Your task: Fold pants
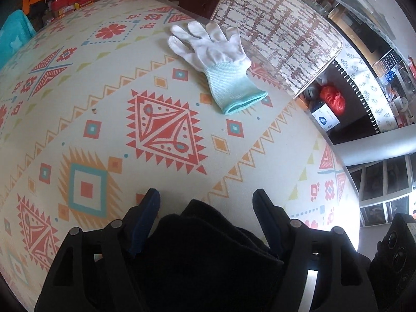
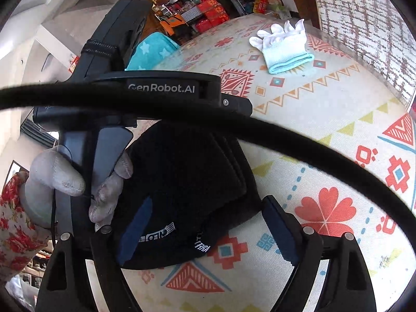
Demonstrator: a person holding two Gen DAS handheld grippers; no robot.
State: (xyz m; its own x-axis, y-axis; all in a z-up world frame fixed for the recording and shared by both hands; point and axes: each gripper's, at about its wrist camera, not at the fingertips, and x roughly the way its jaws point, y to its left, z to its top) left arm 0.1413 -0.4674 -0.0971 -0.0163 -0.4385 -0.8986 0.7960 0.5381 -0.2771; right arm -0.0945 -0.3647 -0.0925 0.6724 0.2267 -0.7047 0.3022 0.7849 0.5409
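The left gripper (image 1: 206, 202) has its fingers spread wide, and the black pants (image 1: 208, 247) lie bunched between them, close to the camera, without either pad visibly pressing the cloth. Ahead of that tool, well apart from it, a white glove (image 1: 217, 63) with a teal cuff lies flat on the patterned tablecloth (image 1: 104, 119). The right gripper (image 2: 208, 213) is likewise spread, with the folded pants (image 2: 187, 182) sitting between and just ahead of its fingers, a white-lettered label showing at the near edge. To its left, the person's gloved left hand (image 2: 78, 182) grips the other tool's handle, and a black cable (image 2: 286, 140) crosses in front of the right camera.
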